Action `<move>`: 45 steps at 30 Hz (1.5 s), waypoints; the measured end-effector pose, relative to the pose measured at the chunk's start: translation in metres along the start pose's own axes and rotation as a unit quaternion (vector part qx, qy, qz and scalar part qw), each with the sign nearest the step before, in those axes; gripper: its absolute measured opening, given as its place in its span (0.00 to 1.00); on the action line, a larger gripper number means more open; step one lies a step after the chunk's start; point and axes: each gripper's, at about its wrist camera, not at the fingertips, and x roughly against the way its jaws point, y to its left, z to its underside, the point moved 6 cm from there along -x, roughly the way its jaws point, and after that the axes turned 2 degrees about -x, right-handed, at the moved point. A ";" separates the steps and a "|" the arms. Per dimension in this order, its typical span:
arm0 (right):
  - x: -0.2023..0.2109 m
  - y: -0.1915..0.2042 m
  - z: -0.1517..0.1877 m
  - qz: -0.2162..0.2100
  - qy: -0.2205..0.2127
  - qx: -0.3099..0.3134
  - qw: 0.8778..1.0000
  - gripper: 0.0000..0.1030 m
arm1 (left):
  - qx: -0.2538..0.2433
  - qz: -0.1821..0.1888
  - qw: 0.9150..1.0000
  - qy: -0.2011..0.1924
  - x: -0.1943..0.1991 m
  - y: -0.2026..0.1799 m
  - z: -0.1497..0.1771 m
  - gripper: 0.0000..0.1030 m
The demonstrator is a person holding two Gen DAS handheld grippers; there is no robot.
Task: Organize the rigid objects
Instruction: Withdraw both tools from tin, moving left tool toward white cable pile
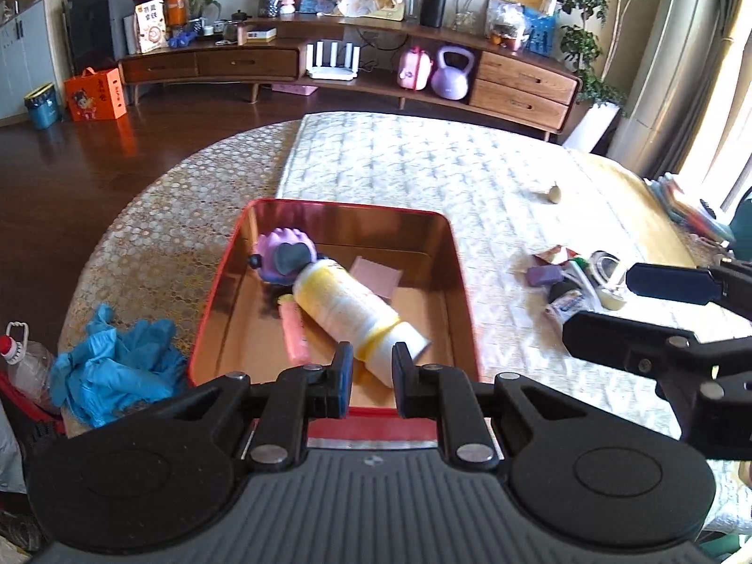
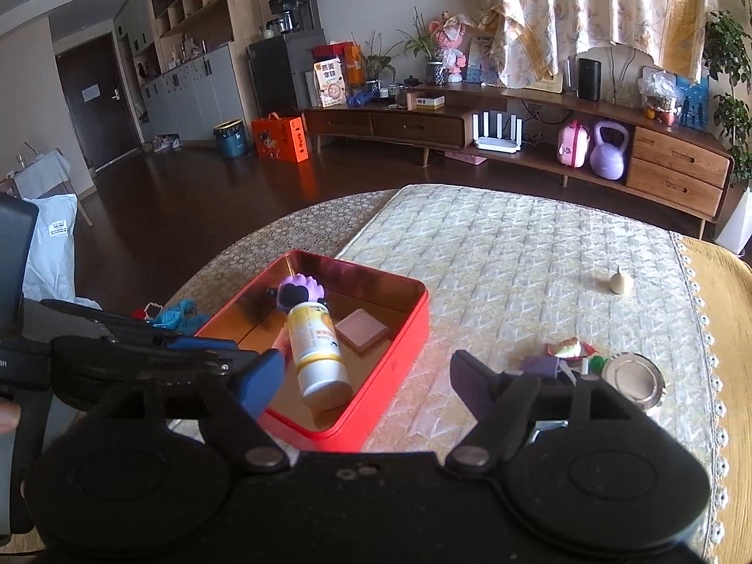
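Observation:
A red tin box (image 1: 463,291) (image 2: 399,329) sits on the table. In it lie a white and yellow bottle (image 1: 352,310) (image 2: 317,352), a purple paw toy (image 1: 282,254) (image 2: 301,293), a pink stick (image 1: 293,331) and a pink square pad (image 1: 376,275) (image 2: 359,326). My left gripper (image 1: 371,366) is over the box's near rim, its jaws a small gap apart and empty, just short of the bottle's cap. My right gripper (image 2: 366,380) is open and empty between the box and a pile of small items (image 1: 571,282) (image 2: 587,359).
A small beige top-shaped object (image 1: 554,193) (image 2: 620,282) stands farther back on the quilted cloth. Blue gloves (image 1: 113,366) and a plastic bottle (image 1: 23,362) lie left of the box. A round metal lid (image 2: 634,378) lies by the pile.

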 end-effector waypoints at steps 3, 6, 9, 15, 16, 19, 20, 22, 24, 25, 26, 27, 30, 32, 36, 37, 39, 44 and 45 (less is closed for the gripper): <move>0.015 -0.009 0.008 0.012 -0.008 -0.008 1.000 0.76 | -0.009 0.008 1.000 -0.002 0.004 -0.011 0.002 0.18; 0.029 -0.019 0.017 0.020 -0.015 -0.026 0.999 0.77 | -0.011 0.019 1.000 -0.007 0.009 -0.021 0.003 0.32; 0.041 -0.031 0.026 0.032 -0.021 -0.040 0.998 0.78 | -0.014 0.025 0.999 -0.016 0.014 -0.031 0.005 0.61; 0.062 -0.057 0.046 0.059 -0.024 -0.062 0.996 0.85 | -0.030 0.030 0.999 -0.027 0.018 -0.053 0.008 0.68; 0.065 -0.062 0.049 0.064 -0.024 -0.065 0.996 0.86 | -0.032 0.032 0.999 -0.027 0.018 -0.057 0.008 0.70; 0.072 -0.077 0.058 0.077 -0.027 -0.076 0.994 0.92 | -0.037 0.037 0.998 -0.031 0.016 -0.067 0.010 0.79; 0.074 -0.083 0.059 0.081 -0.029 -0.079 0.993 0.95 | -0.038 0.039 0.998 -0.032 0.014 -0.070 0.010 0.80; 0.077 -0.093 0.062 0.089 -0.033 -0.085 0.992 1.00 | -0.040 0.044 0.998 -0.032 0.011 -0.077 0.010 0.80; 0.079 -0.104 0.062 0.095 -0.034 -0.085 0.991 1.00 | -0.041 0.048 0.998 -0.030 0.005 -0.084 0.010 0.80; 0.078 -0.108 0.062 0.100 -0.034 -0.085 0.991 1.00 | -0.043 0.049 0.997 -0.030 0.002 -0.088 0.009 0.80; 0.078 -0.114 0.062 0.105 -0.034 -0.086 0.990 1.00 | -0.045 0.051 0.997 -0.029 -0.002 -0.092 0.010 0.81; 0.077 -0.121 0.061 0.109 -0.033 -0.087 0.990 1.00 | -0.048 0.052 0.997 -0.028 -0.006 -0.096 0.010 0.81; 0.070 -0.140 0.061 0.121 -0.026 -0.092 0.988 1.00 | -0.057 0.049 0.997 -0.024 -0.020 -0.108 0.010 0.81; 0.064 -0.152 0.060 0.129 -0.022 -0.095 0.987 1.00 | -0.060 0.048 0.997 -0.022 -0.030 -0.115 0.010 0.81; 0.049 -0.176 0.058 0.142 -0.016 -0.105 0.984 1.00 | -0.069 0.038 0.997 -0.018 -0.051 -0.128 0.009 0.81; 0.045 -0.181 0.057 0.144 -0.014 -0.107 0.984 1.00 | -0.071 0.037 0.997 -0.017 -0.057 -0.132 0.008 0.81; 0.035 -0.191 0.057 0.149 -0.008 -0.109 0.983 1.00 | -0.074 0.031 0.997 -0.014 -0.067 -0.137 0.008 0.81; 0.015 -0.203 0.057 0.145 0.004 -0.112 0.983 1.00 | -0.080 0.024 0.996 -0.010 -0.091 -0.147 0.006 0.81; 0.011 -0.205 0.057 0.144 0.007 -0.111 0.983 1.00 | -0.080 0.022 0.997 -0.008 -0.096 -0.148 0.006 0.81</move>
